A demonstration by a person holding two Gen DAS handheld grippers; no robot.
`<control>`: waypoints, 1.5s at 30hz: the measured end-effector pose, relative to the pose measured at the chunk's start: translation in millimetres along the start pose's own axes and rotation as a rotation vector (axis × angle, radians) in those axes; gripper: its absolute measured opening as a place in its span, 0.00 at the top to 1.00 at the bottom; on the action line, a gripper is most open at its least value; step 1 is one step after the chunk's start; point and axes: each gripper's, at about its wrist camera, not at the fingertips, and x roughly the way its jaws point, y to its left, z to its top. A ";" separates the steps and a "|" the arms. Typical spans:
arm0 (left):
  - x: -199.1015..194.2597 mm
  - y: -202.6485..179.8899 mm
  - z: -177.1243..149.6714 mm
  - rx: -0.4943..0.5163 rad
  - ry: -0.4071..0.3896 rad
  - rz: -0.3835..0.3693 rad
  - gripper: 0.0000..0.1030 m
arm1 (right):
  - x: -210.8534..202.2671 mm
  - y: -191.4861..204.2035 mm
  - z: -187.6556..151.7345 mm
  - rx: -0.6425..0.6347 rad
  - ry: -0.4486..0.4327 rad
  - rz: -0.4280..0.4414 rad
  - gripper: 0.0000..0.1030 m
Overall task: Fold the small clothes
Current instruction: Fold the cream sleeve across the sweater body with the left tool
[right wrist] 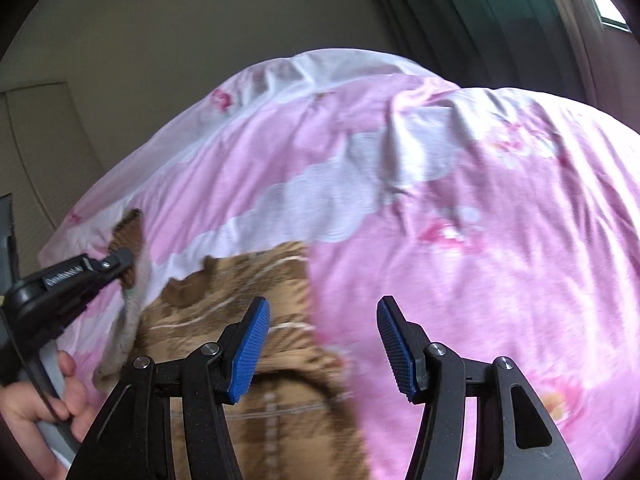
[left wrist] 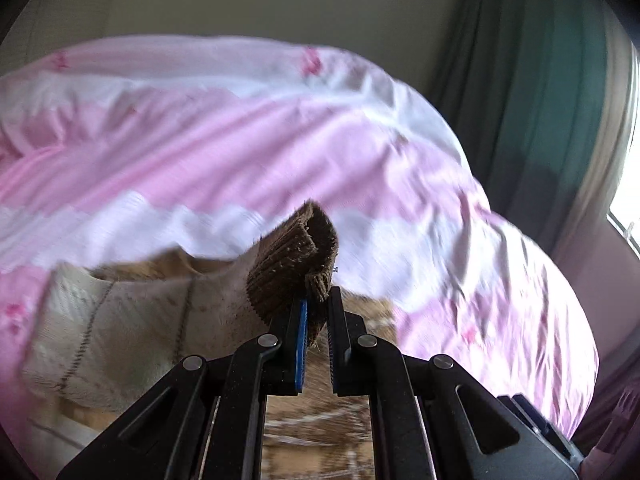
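Pink quilted bed [right wrist: 460,184]: my left gripper [left wrist: 318,304] pinches a cream sock's brown ribbed cuff [left wrist: 292,264], dangling leftward; right gripper [right wrist: 324,344], half open, holds nothing.

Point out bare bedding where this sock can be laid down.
Free: the pink quilt right of the brown clothes, ahead of the right gripper. Crowded: the near left, where the left gripper holds the sock.

Cream sock [left wrist: 132,320] with thin dark grid lines and brown ribbed cuff [left wrist: 292,264]; raised by the cuff, body hanging. Brown patterned garment [right wrist: 256,320] lies flat beneath it.
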 end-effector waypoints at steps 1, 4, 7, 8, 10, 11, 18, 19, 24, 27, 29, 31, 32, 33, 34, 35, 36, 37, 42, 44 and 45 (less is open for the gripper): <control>6.9 -5.9 -6.6 0.003 0.016 -0.004 0.90 | 0.8 -4.9 -0.5 -0.003 0.004 -0.003 0.46; 29.1 -20.7 -21.6 0.018 0.069 -0.002 0.90 | 5.5 -17.2 -0.5 -0.007 0.014 -0.010 0.46; 47.9 -27.3 -33.9 0.042 0.114 0.018 0.89 | 10.2 -26.4 0.5 -0.003 0.019 -0.011 0.45; 52.5 -27.3 -37.8 0.051 0.126 0.026 0.89 | 11.6 -28.4 0.2 -0.001 0.020 -0.010 0.45; 59.7 -29.9 -43.9 0.073 0.141 0.038 0.88 | 14.0 -30.0 -0.3 0.000 0.022 -0.008 0.45; 61.6 -31.1 -46.9 0.084 0.148 0.041 0.83 | 15.2 -29.9 -1.0 -0.003 0.023 -0.007 0.45; 43.3 -34.5 -55.3 0.130 0.124 0.061 0.39 | 20.6 -25.0 -6.1 -0.018 0.045 0.000 0.46; 37.5 -31.8 -54.7 0.131 0.123 0.054 0.39 | 20.3 -23.3 -5.9 -0.022 0.044 -0.001 0.46; 6.8 0.6 -51.2 0.124 0.086 0.081 0.34 | 20.9 -4.8 -2.5 -0.054 0.040 0.015 0.46; -3.5 37.5 -46.7 0.096 0.075 0.136 0.34 | 28.5 17.0 -1.6 -0.094 0.039 0.044 0.46; -7.4 63.5 -43.7 0.060 0.082 0.173 0.34 | 35.0 33.0 -1.4 -0.133 0.033 0.086 0.46; -13.0 88.6 -40.5 0.024 0.081 0.201 0.34 | 44.5 52.6 -1.0 -0.196 0.020 0.125 0.46; -15.4 96.3 -39.7 0.022 0.076 0.220 0.34 | 47.6 59.1 -0.7 -0.220 0.015 0.130 0.46; -17.5 104.4 -38.9 0.020 0.074 0.240 0.33 | 52.3 67.6 0.0 -0.255 0.009 0.145 0.46; -19.0 112.6 -38.5 0.015 0.072 0.256 0.33 | 57.2 75.3 0.8 -0.287 0.007 0.166 0.46; -19.8 118.5 -38.2 0.008 0.071 0.267 0.33 | 62.5 81.6 1.9 -0.312 0.012 0.185 0.46; -19.1 126.0 -38.0 -0.004 0.070 0.282 0.32 | 70.1 87.4 3.4 -0.327 0.026 0.212 0.46; -17.8 133.7 -38.8 -0.022 0.070 0.294 0.32 | 77.4 90.6 5.0 -0.331 0.045 0.235 0.46; -6.7 161.1 -45.6 -0.117 0.075 0.292 0.32 | 111.3 103.1 12.7 -0.363 0.126 0.250 0.46; -6.3 163.2 -48.3 -0.115 0.069 0.296 0.32 | 120.4 104.1 15.1 -0.371 0.155 0.251 0.46; -6.7 164.5 -49.5 -0.114 0.063 0.297 0.32 | 126.3 103.6 16.3 -0.366 0.178 0.264 0.46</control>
